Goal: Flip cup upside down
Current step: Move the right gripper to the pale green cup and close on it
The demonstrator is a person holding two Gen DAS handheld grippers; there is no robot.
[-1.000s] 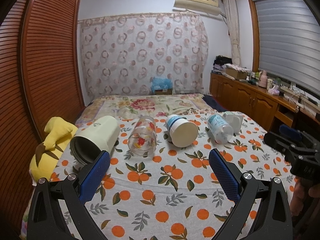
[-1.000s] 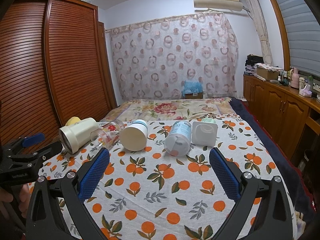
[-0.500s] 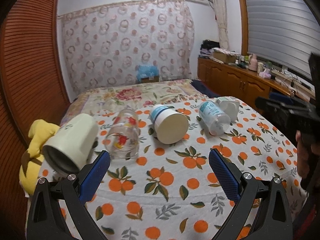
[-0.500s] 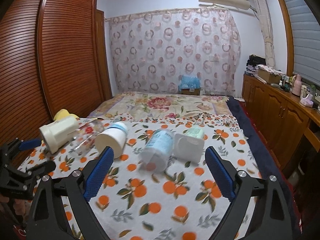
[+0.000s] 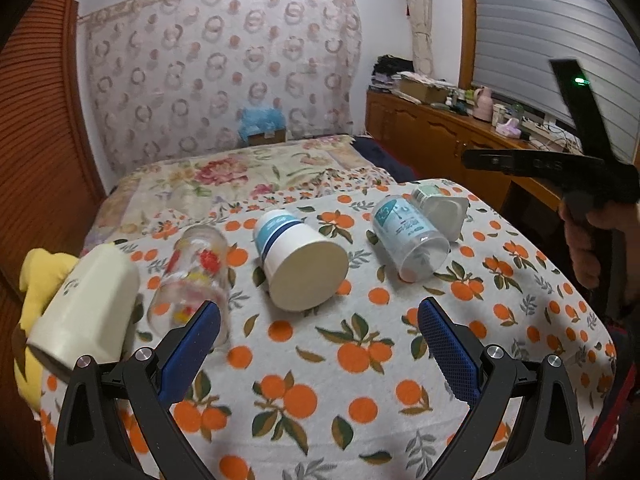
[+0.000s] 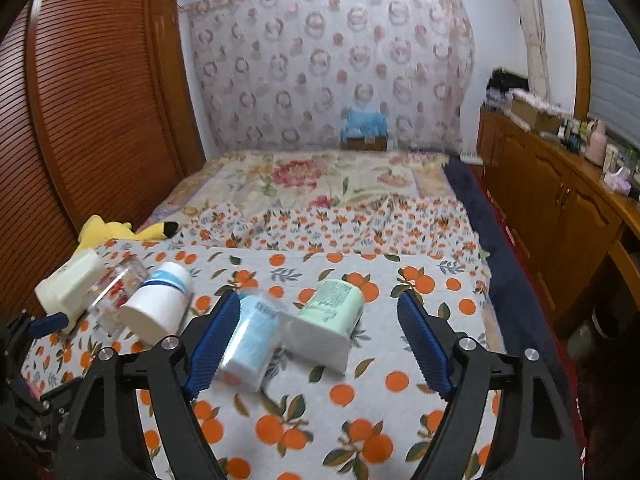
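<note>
On the orange-print cloth (image 6: 360, 420) the green cup (image 6: 332, 312) lies sideways, mouth toward both wide-open grippers (image 6: 320, 344) (image 5: 318, 354).

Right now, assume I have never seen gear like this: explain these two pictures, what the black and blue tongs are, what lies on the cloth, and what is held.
No robot here: a person holds a hand tool with two jaws in each hand, and a wide-angle camera on each tool looks forward along them. One picture comes from the left gripper, the other from the right gripper. Both stand open and hold nothing.

On the orange-print tablecloth five cups lie on their sides in a row: a cream mug, a clear glass, a white and blue cup, a clear cup with blue print and a square cup with a green label. A yellow plush toy lies beside the mug. In the left picture you can see the person's right hand holding the other tool.
</note>
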